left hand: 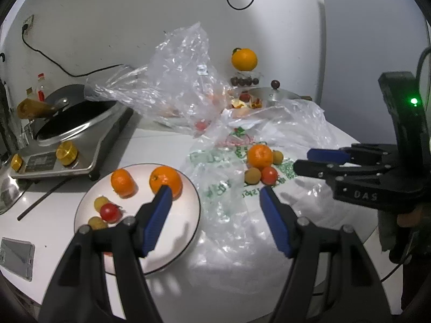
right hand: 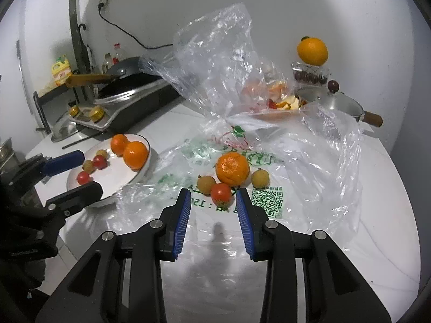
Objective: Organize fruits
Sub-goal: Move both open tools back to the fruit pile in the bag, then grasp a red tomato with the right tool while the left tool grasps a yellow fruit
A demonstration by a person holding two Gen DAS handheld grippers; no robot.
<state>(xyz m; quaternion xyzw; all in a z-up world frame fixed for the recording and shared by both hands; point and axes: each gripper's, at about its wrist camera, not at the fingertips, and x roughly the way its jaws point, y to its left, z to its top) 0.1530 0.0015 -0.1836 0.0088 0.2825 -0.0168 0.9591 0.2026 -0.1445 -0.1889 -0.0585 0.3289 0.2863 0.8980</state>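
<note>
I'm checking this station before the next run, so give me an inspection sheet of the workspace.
Surface: white countertop, partly covered by plastic bags.
Job's things: white plate holds two oranges, two tomatoes and small yellowish fruits; an orange, a tomato and two yellowish fruits lie on a bag.
Clutter: peel scraps, pot lid, phone, another orange on a clear box.
Grippers: left gripper open, empty; right gripper open, empty, just short of the tomato.
Cables: black cord from wall socket.
Surroundings: stove with wok, bottles, white wall.
</note>
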